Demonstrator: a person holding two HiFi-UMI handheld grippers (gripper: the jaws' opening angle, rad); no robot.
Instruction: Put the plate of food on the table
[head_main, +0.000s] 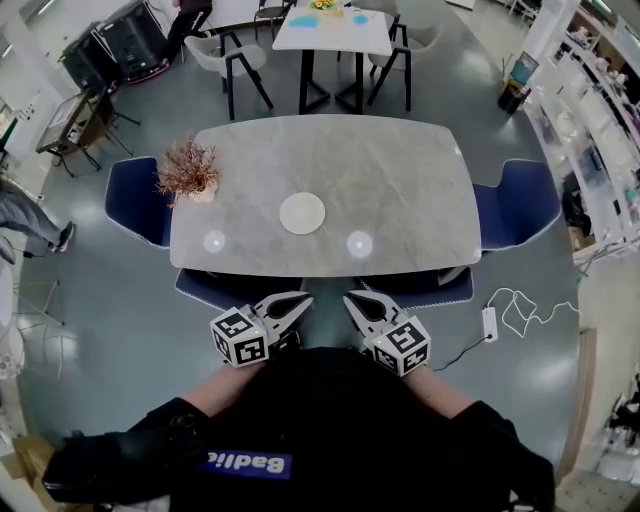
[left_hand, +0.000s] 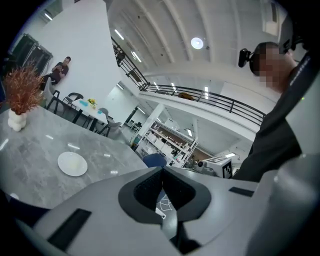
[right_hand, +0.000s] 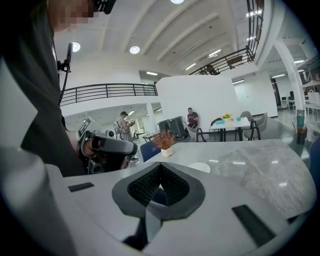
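Observation:
A white round plate (head_main: 302, 213) lies flat near the middle of the grey marble table (head_main: 400, 180), and I see no food on it. It also shows in the left gripper view, plate (left_hand: 72, 163), and as a thin sliver in the right gripper view, plate (right_hand: 200, 167). My left gripper (head_main: 303, 298) and right gripper (head_main: 352, 298) are held close to my body, short of the table's near edge, tips pointing toward each other. Both are shut with nothing between the jaws, as the left gripper (left_hand: 161, 170) and right gripper (right_hand: 160, 167) show in their own views.
A dried reddish plant in a white vase (head_main: 187, 172) stands at the table's left end. Blue chairs (head_main: 520, 205) are set round the table. A white table (head_main: 330, 30) with chairs is farther back. A power strip and cable (head_main: 490, 320) lie on the floor at right.

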